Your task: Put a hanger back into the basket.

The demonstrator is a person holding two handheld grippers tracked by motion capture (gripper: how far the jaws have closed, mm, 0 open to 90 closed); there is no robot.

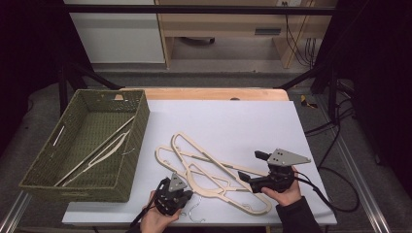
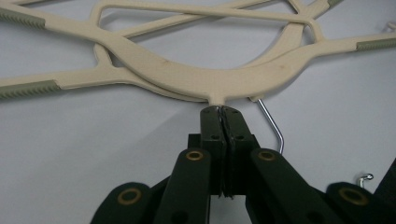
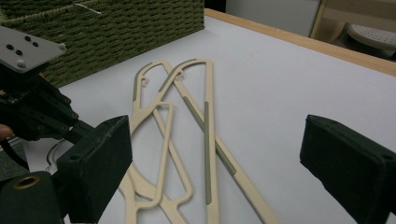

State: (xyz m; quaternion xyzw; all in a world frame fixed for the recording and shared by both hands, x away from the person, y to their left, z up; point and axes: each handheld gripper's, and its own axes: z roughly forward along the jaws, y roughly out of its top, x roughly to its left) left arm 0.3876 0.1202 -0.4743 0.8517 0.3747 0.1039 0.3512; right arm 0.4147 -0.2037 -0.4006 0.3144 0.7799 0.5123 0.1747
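Where the white sheet covers the desk [image 1: 233, 116], two cream hangers [image 1: 209, 167] lie overlapping in front of the person, both flat, their long arms running up and away toward the middle of the sheet. Each has grey ribbed strips set into its arms. A third hanger [image 1: 99, 148] of the same cream colour lies slantwise inside the one green woven basket [image 1: 124, 189], which stands at the left edge of the desk, well apart from the pair. No brand, label or writing can be read on the hangers, the basket or the grippers.

Two grippers are in hand. The left gripper [image 2: 219, 111] has its jaws pressed together on the thin wire neck of the upper hanger, right where the wire leaves the cream body; the wire hook [image 1: 194, 209] of a hanger curls on the sheet just beside this gripper. The right gripper [image 1: 247, 178] rests low at the near right of the pair with its jaws spread wide; in the right gripper view the hangers' arms lie on the sheet between the two black pads, and neither pad touches them.
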